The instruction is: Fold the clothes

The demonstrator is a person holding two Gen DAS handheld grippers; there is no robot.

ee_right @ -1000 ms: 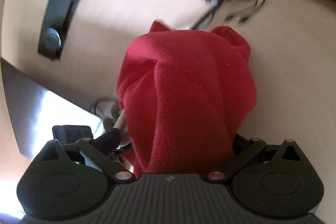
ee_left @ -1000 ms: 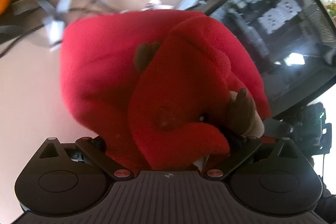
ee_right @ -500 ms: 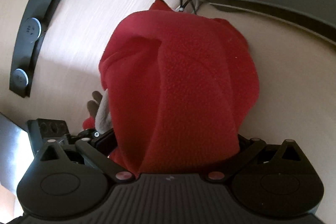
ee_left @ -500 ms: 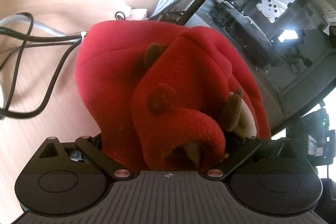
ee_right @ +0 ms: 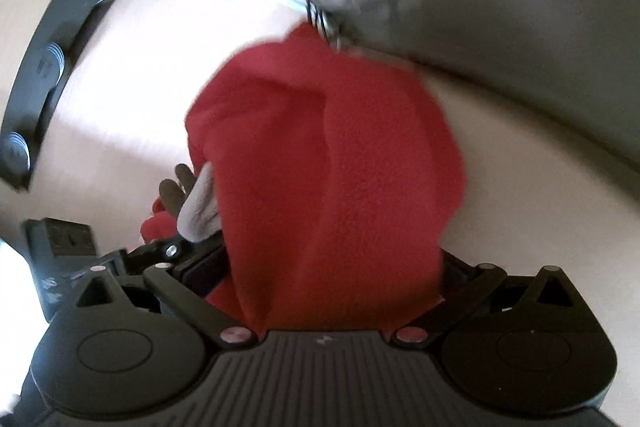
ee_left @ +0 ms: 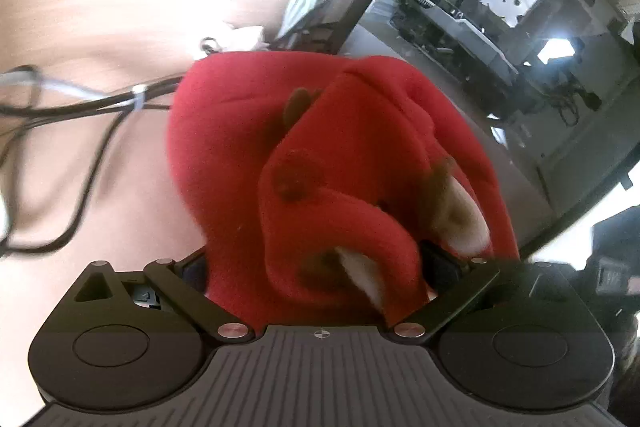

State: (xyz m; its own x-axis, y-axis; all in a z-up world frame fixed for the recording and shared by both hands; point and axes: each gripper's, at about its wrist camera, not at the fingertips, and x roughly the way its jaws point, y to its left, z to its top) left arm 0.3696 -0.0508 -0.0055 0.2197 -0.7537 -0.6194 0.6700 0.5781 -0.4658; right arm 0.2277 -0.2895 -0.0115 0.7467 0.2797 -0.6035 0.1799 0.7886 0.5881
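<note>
A soft, light red fleece garment [ee_left: 240, 155] is being held bunched in the left hand-held gripper [ee_left: 320, 267] and right hand-held gripper [ee_right: 332, 267]; edges should be gripped, as it is drooping limply.

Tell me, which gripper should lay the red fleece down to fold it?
Probably both together: the left gripper and right gripper each clamp the bunched red fleece. Neither looks clearly better placed.
</note>
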